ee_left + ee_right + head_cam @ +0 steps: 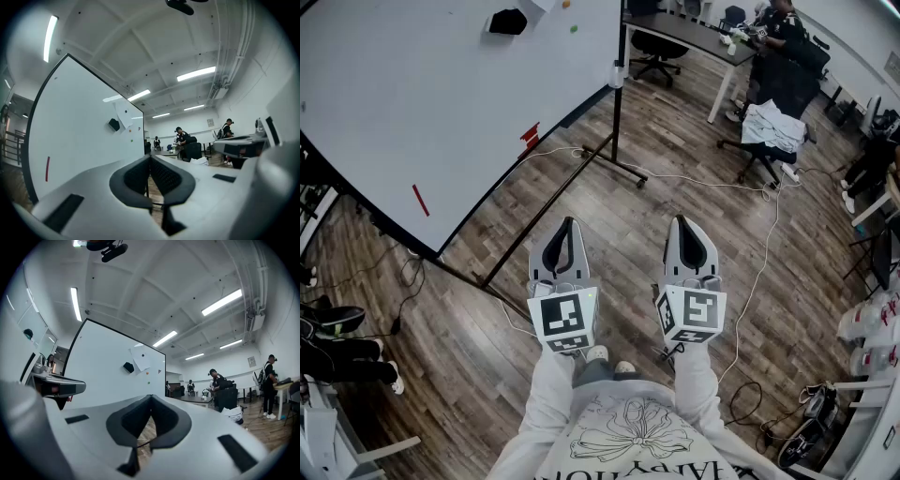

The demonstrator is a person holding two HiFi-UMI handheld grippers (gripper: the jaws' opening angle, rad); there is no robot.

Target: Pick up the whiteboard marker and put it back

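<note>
A slim red marker (420,200) sits on the face of the big whiteboard (441,94), near its lower edge; in the left gripper view it shows as a red stick (47,168) at the far left. My left gripper (569,223) (150,158) is held level over the wood floor, shut and holding nothing, well to the right of the marker. My right gripper (680,221) (151,397) hangs beside it, also shut with nothing in it. Both point toward the board's right end.
A black eraser (507,21) and a small red item (530,137) also sit on the board. The board's black stand foot (614,167) lies ahead of the grippers. White cable (759,272) trails across the floor. A draped office chair (769,131), a desk (694,33) and people stand far right.
</note>
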